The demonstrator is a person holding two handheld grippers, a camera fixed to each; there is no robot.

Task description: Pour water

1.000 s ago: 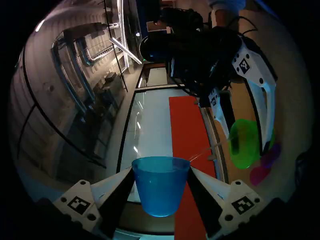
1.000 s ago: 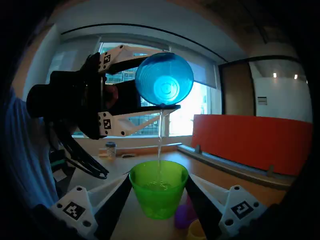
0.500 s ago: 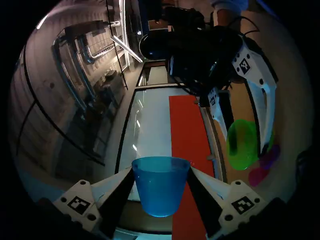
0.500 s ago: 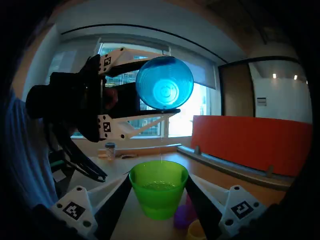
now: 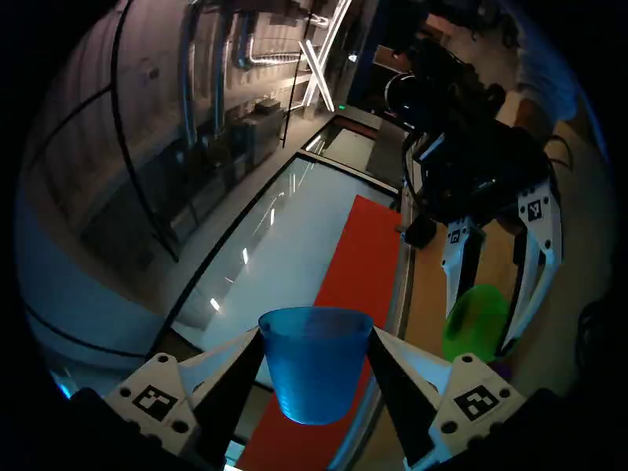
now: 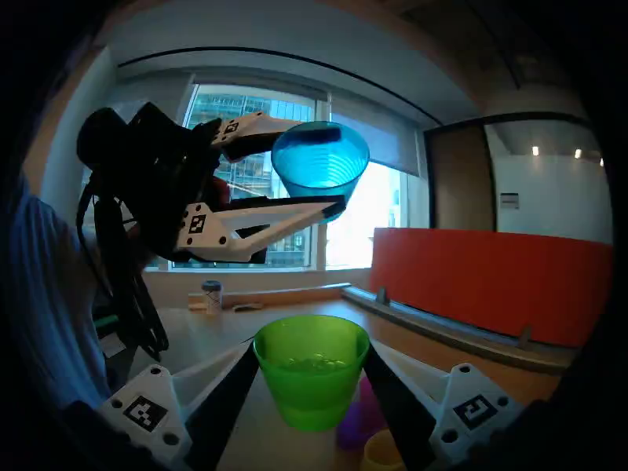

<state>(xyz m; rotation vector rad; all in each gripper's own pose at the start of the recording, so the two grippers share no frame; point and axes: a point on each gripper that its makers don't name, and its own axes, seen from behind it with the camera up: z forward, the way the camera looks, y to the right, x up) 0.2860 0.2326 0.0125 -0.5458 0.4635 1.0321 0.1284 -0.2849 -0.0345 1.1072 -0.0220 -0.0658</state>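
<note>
Left claw (image 5: 315, 339) pinches blue cup (image 5: 315, 377), tilted, high above green cup (image 6: 312, 369). Right claw (image 6: 312, 347) pinches green cup. No stream visible. You level blue cup slowly, rim over green cup, catch drips.

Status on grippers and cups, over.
Left gripper shut on blue cup, raised above. Right gripper shut on green cup, water inside. No stream, nothing between cups.

In my right gripper view the right cup (image 6: 314, 369) sits bottom centre between the right gripper (image 6: 312, 347) fingers, over the table (image 6: 439, 341). The left cup (image 6: 320, 161) is straight above it, held in the left gripper (image 6: 339, 169), whose body is at upper left. A divider panel (image 6: 494, 275) stands behind the table, on the right
</note>
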